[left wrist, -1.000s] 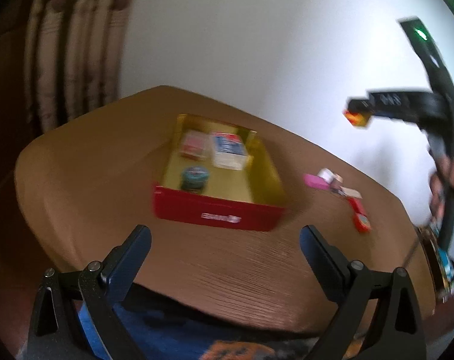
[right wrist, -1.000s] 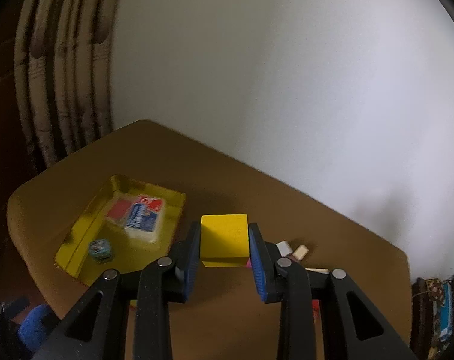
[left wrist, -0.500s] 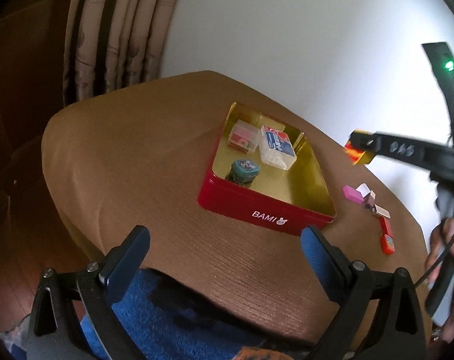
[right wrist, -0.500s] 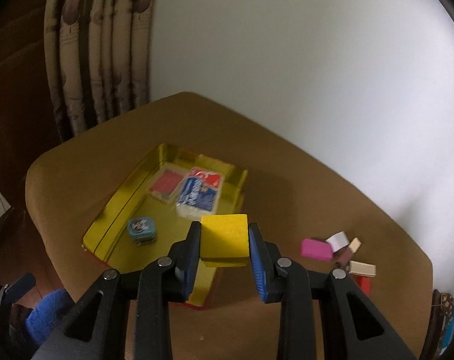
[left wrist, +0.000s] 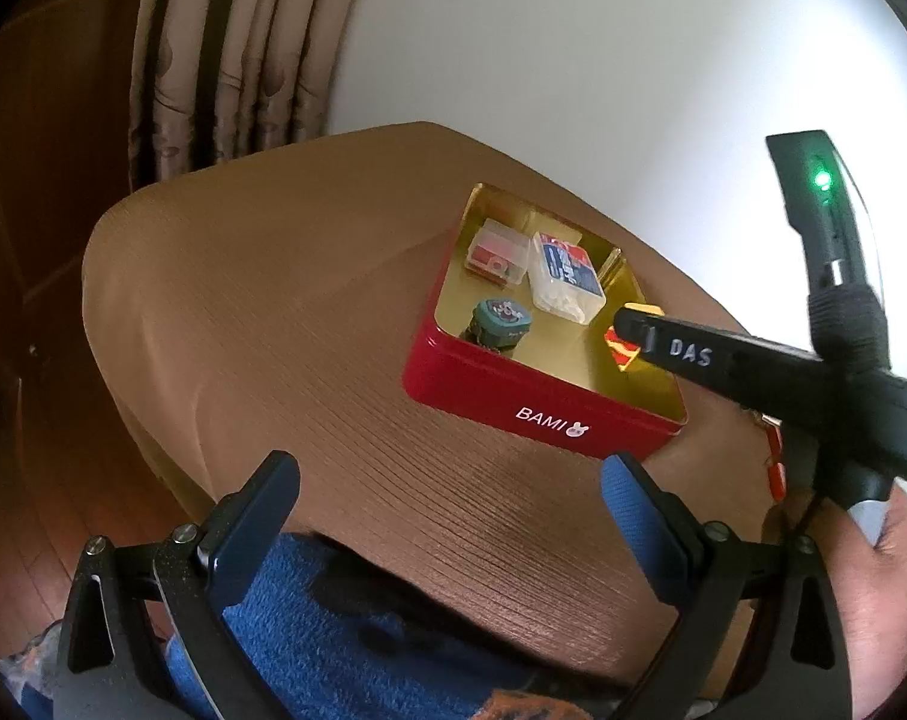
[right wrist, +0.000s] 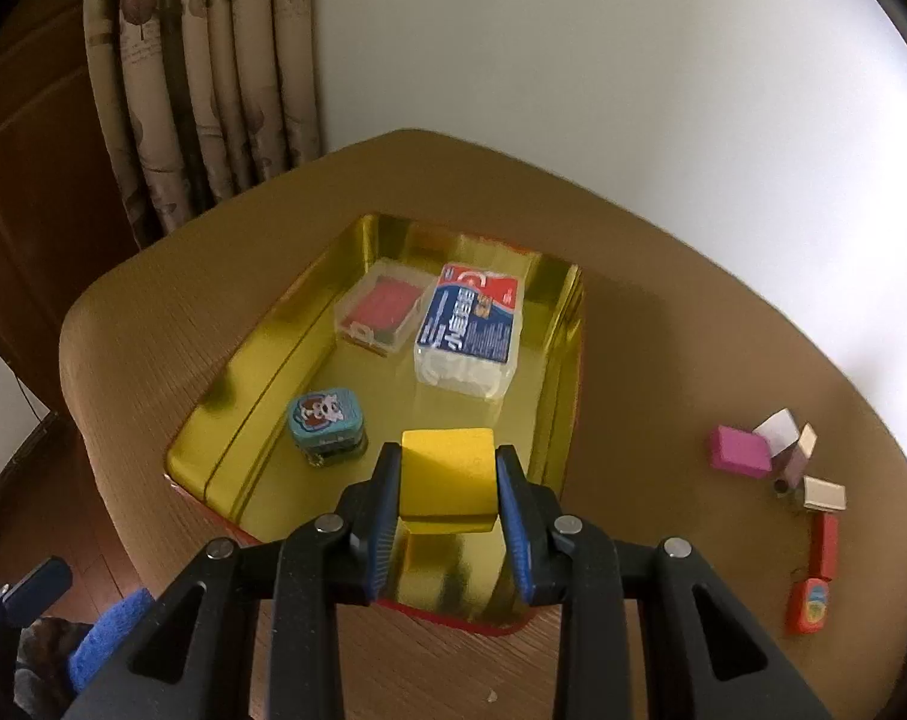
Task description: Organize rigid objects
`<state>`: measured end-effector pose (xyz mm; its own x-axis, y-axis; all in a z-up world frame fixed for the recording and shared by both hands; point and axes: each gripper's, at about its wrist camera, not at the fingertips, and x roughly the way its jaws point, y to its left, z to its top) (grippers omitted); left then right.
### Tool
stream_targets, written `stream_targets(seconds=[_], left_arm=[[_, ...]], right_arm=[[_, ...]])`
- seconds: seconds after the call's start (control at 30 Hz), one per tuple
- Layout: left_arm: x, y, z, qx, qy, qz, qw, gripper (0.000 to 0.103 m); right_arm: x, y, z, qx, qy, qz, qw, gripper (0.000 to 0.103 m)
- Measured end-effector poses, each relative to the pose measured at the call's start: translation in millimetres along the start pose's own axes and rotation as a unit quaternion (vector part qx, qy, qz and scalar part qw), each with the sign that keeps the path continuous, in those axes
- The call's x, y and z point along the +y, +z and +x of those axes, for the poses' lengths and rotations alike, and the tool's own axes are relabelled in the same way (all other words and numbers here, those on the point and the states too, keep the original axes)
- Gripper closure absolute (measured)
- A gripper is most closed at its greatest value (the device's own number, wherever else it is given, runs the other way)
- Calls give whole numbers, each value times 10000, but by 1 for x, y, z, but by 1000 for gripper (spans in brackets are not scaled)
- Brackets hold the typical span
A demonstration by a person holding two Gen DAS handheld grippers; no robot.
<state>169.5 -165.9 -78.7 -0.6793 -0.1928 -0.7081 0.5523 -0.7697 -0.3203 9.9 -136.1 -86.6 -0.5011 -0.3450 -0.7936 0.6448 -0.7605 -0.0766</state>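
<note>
Right wrist view: our right tool (right wrist: pixel 447 480) is clenched on a yellow block (right wrist: pixel 447 471), held above the near end of the red tin (right wrist: pixel 558 396) on the table (right wrist: pixel 663 360). Inside the tin lie a teal tin (right wrist: pixel 326 420), a clear box with red contents (right wrist: pixel 381 306) and a blue-labelled box (right wrist: pixel 470 330). Our left tool (left wrist: pixel 447 516) hangs wide open and empty, near the tin's front wall.
</note>
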Motion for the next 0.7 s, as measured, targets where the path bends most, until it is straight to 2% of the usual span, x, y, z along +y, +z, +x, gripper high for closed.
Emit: stream_targets(seconds=[0.4,0.5,0.7], left_arm=[[1,1,10,186,-56,-76,9998,4],[1,0,11,216,-52,-90,9997,4],[2,2,13,232,-47,-113,9997,4]], right_arm=[[2,-18,35,208,102,156,9996,72],[-6,-23,41,194,184,438,9987,73],[-10,-28,43,61,101,554,9984,73]])
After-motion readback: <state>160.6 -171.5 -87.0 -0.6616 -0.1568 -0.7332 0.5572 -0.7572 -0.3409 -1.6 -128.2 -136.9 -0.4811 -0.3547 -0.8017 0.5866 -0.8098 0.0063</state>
